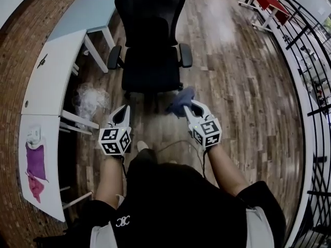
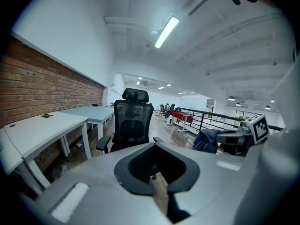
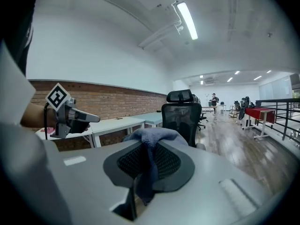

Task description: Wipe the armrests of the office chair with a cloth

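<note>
The blue cloth point(image 1: 181, 101) is clamped in the right tongs point(image 1: 190, 107), in the air before the black office chair point(image 1: 150, 61). It touches neither armrest, so wiping is not yet begun. Next, I judge, it should be lowered onto the armrest on the person's right point(image 1: 185, 55). The left tongs point(image 1: 122, 115) are together and empty. I count one cloth, one chair close by and two armrests.

My left tongs point(image 1: 123, 110) and right tongs point(image 1: 189, 105) are pale grey shells with black-lined, teardrop-shaped mouths. Each carries a white cube point(image 1: 115, 141) printed with black square markers. A thin cable point(image 1: 170, 145) runs from the right one. I see a black top point(image 1: 170, 205) with a small white logo point(image 1: 122, 221), and light short sleeves point(image 1: 259, 227).
</note>
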Motion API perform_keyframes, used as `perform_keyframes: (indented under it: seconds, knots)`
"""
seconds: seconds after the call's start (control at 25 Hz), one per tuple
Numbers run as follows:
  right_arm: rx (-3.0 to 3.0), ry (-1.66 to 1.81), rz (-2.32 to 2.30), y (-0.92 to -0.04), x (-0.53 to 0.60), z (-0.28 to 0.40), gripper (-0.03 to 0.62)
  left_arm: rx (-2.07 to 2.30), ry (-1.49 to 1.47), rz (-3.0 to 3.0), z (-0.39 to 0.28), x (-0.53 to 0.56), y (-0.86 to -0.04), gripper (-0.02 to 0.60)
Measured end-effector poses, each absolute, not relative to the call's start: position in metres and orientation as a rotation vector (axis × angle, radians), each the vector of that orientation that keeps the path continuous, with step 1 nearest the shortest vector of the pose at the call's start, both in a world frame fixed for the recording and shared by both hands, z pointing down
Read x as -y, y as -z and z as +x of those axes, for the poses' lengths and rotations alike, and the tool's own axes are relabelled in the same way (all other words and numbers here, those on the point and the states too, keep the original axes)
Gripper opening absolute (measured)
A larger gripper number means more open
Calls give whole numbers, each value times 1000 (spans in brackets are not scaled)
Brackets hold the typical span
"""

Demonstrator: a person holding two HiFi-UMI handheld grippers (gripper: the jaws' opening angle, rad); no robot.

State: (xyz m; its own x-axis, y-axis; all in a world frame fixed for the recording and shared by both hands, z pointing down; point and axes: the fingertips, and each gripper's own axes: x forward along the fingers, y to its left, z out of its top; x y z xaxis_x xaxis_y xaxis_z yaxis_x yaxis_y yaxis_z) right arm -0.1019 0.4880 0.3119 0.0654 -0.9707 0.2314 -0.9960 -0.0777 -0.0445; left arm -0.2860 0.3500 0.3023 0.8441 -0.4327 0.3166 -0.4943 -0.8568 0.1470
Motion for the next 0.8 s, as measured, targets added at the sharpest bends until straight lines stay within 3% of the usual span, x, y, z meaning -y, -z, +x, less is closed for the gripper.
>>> perform_keyframes:
  seconds: [0.8]
  knots:
    - [2044,-263,2208,-286,-493,-153,44,720,-394,2834,-340,-383,-286,6]
